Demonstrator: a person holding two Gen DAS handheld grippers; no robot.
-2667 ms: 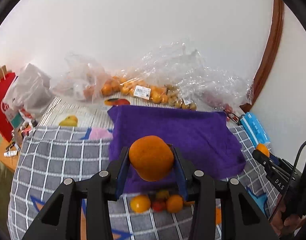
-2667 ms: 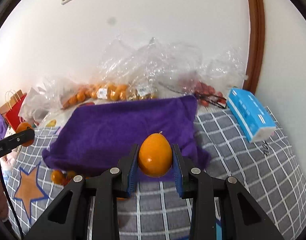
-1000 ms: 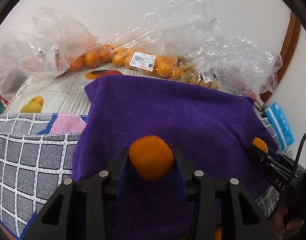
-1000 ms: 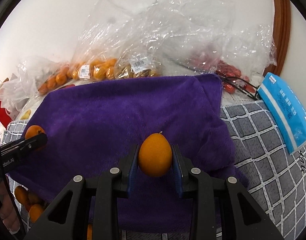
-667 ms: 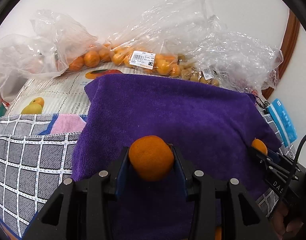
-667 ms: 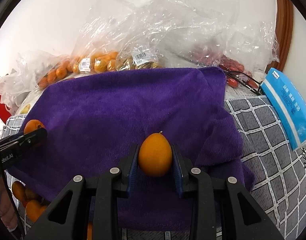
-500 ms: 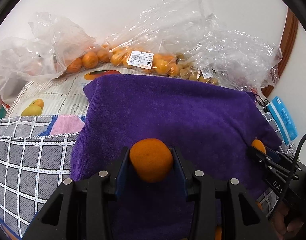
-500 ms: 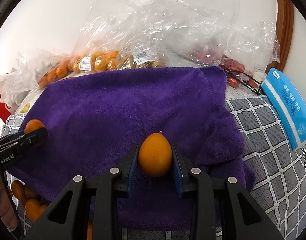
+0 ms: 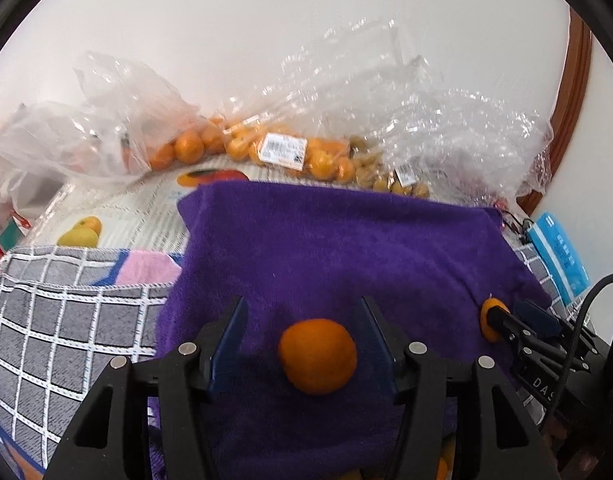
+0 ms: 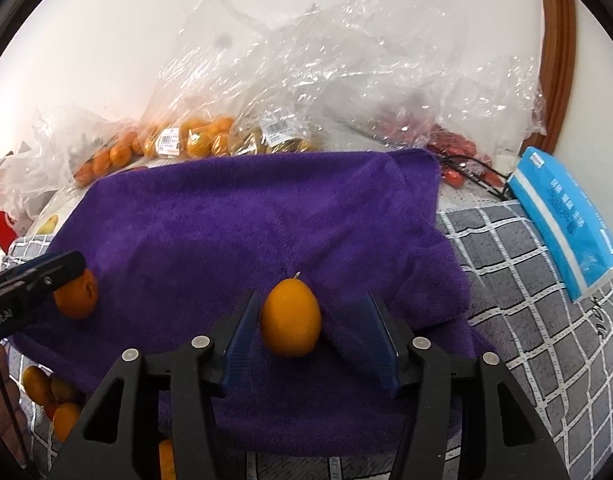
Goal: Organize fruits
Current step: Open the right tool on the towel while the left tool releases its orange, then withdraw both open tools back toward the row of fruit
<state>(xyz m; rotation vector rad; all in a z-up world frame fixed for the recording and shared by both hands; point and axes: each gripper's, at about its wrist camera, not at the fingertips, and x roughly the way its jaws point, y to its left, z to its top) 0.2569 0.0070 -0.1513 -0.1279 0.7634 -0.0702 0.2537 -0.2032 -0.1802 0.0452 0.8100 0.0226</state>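
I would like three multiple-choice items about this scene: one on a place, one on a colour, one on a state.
1. Where does the round orange lie?
A. on the purple towel
B. in a plastic bag
C. on the blue tissue pack

2. What colour is the towel?
A. green
B. purple
C. white

3. How does the right gripper stand?
A. clamped on the oval fruit
B. jaws apart, fruit between
C. no fruit between

Key: 1 A, the orange rests on towel cloth; 2 B, plainly purple; 3 B, a gap shows beside the fruit while the jaws are opening.
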